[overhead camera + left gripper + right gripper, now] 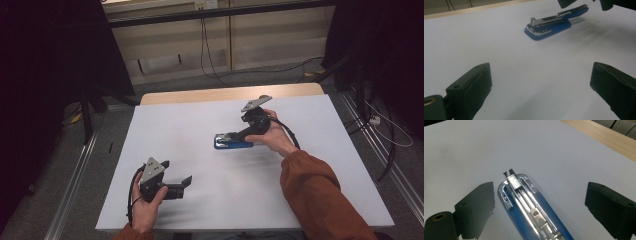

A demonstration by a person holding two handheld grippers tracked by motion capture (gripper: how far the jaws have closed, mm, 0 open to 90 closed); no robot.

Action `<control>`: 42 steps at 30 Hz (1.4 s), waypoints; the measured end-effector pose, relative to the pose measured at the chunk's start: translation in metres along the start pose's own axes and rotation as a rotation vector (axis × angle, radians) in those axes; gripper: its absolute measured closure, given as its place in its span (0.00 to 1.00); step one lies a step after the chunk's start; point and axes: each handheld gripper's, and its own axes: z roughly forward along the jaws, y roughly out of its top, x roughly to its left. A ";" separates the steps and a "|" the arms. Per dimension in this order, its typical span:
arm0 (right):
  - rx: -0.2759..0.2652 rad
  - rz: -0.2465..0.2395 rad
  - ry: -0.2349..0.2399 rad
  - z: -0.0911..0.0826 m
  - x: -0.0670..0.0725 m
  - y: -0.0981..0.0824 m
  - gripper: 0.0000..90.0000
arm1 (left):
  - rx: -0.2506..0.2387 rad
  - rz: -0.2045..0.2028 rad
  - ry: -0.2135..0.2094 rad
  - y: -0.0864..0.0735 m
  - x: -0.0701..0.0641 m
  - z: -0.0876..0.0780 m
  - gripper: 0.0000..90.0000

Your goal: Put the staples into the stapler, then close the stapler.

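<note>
We take the stapler (534, 215) for a stiff, fairly heavy thing: blue base, bright metal magazine, a smooth and probably slippery skin. It seems hinged open, its blue top lifted clear of the base at the far end in the left gripper view, so it may flop or swing when we lift it. The safest hold, we judge, is across the long flanks of the base, near the middle, where the sides run straight and the pads can bite.

Our right tool (231, 137) hangs directly over the stapler, jaws spread wide to either side of it and touching neither flank. The stapler lies flat on the white worktop (210, 115) between and just beneath those jaws, its staple end pointing away from the tool. Our left tool (181, 184) rests low, well apart from the stapler, its jaws also spread on nothing, the stapler ahead of them and slightly to the right.
</note>
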 end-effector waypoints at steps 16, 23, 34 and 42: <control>-0.077 0.039 -0.121 -0.026 0.008 -0.029 0.09 | 0.002 -0.008 0.025 0.000 0.000 0.000 0.04; -0.081 0.046 -0.129 -0.039 0.011 -0.043 0.09 | 0.006 0.003 0.026 0.000 0.002 -0.001 0.05; -0.139 0.079 -0.150 -0.060 0.012 -0.062 0.10 | 0.009 -0.025 0.001 0.000 0.005 0.000 0.07; -0.208 0.087 -0.219 -0.080 0.013 -0.077 0.14 | -0.021 -0.008 0.001 0.004 0.002 0.000 0.08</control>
